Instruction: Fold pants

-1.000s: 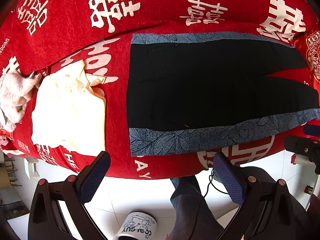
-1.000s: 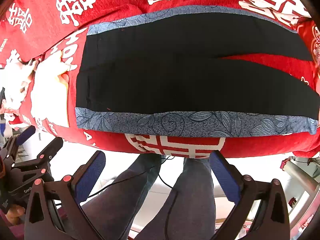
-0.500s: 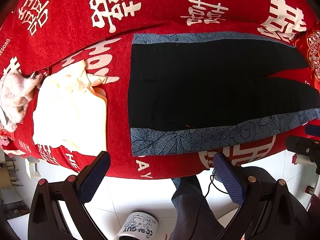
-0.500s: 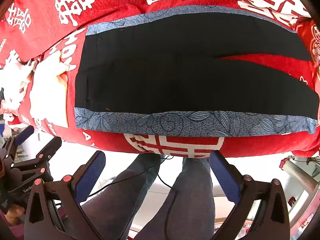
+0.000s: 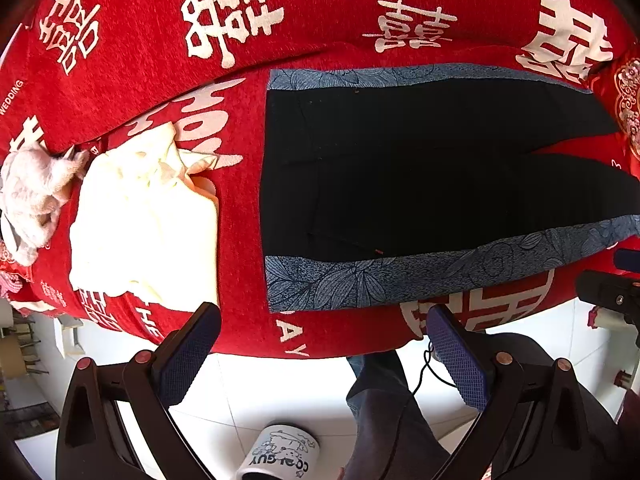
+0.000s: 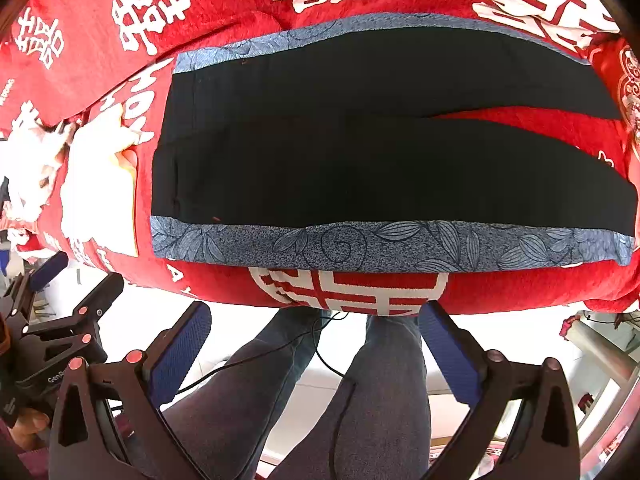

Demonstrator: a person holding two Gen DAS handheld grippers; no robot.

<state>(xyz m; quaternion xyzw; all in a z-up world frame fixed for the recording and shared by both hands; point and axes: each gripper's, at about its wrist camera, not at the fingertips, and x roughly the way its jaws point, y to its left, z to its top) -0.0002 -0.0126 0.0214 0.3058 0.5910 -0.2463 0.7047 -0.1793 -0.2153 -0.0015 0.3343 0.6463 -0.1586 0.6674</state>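
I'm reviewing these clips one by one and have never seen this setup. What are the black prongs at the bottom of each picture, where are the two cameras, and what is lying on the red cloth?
There is no robot here. A person holds a two-finger tool in each hand, and each tool carries a wide-angle camera looking forward along its fingers. The black prongs with blue pads are those fingers: the left tool in one view, the right tool in the other. Both stand open and hold nothing, hovering just off the near edge of the red cloth. On it lie black pants with blue patterned side bands, spread flat and unfolded. Left of them sits a cream garment and a crumpled pinkish cloth. Below are the person's legs.
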